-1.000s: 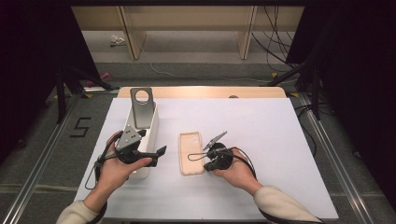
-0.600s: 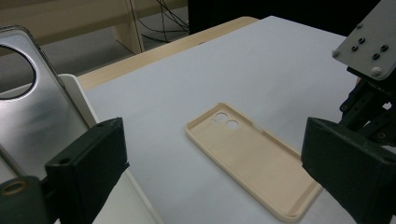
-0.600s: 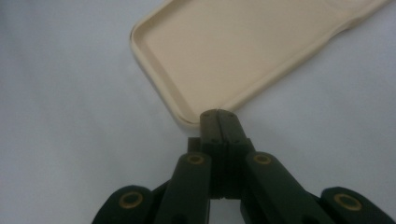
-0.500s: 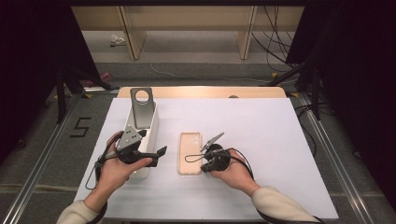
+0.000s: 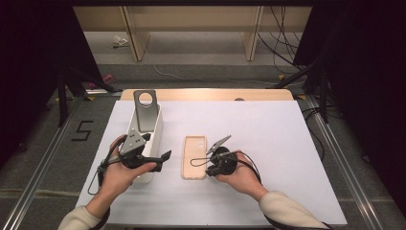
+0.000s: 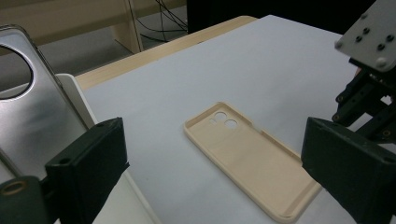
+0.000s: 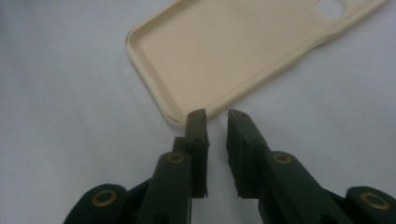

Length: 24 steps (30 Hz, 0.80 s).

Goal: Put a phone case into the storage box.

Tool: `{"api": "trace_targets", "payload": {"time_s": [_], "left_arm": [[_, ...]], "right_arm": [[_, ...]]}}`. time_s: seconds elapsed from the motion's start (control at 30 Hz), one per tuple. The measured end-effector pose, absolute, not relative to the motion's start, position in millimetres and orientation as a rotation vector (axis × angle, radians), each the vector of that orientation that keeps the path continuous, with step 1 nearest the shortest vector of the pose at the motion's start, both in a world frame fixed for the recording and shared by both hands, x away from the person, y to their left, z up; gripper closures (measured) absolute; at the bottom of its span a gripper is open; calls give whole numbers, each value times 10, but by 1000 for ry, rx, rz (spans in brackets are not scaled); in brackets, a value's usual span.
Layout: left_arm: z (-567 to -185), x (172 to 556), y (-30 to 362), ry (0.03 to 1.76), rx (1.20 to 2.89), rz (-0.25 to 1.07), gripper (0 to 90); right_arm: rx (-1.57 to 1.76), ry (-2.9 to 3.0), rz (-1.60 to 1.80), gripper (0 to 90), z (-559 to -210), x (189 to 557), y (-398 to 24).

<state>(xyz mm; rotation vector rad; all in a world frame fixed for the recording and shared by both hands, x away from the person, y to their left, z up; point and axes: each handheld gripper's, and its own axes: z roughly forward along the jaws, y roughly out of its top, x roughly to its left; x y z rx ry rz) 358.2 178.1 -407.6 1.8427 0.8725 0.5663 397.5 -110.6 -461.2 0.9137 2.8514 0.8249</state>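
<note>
High view: white-covered bench (image 5: pixel 287 143), carrying a white tray (image 5: pixel 152 139) with a grey phone case (image 5: pixel 145 110) leaning upright in it, and a beige phone case (image 5: pixel 194 157) lying flat, hollow side up.

Left gripper (image 5: pixel 152 159): held over the near end of the white tray, jaws spread wide with nothing between them. In the left gripper view the beige phone case (image 6: pixel 252 156) lies ahead of and between the two open jaws, well apart from them, while the grey phone case (image 6: pixel 32 107) stands just beyond its left jaw.

Right gripper (image 5: pixel 218 143): just beside the beige phone case, on its right flank. In the right gripper view the jaws have just been opening to a narrow gap; nothing lies between them, and the near corner of the beige phone case (image 7: pixel 224 56) sits immediately ahead of the left jaw tip, released.

Risks, as judged:
- The gap looks barely wider than the case wall; a closing move made slightly off line would likely push the light case across the smooth cover instead of pinching it.
- A pinch at one corner alone could let the flexible shell twist or droop and slip out on lifting.
- The left gripper hangs close to the leaning grey case, and a careless move could tip it.
</note>
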Motion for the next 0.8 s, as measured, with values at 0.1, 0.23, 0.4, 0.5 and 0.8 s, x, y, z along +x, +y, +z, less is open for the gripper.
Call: {"api": "trace_targets", "payload": {"time_s": [0.1,0.23,0.4,0.5,0.8], "left_arm": [[-4077,3579,1776,866,1845,565,66],[-4081,3570,1760,859,1855,563,66],[-4077,3560,1729,837,1876,565,66],[-4077,3554,1698,818,1897,567,69],[-4066,3531,1561,737,1983,554,112]], "right_arm": [[931,2778,891,611,-4528,3992,-1237],[940,2702,983,445,-4416,4023,-1512],[1002,2620,1082,366,-4344,4001,-1810],[985,2569,1137,326,-4300,3964,-1956],[1039,2466,1181,269,-4273,3924,-2287]]}}
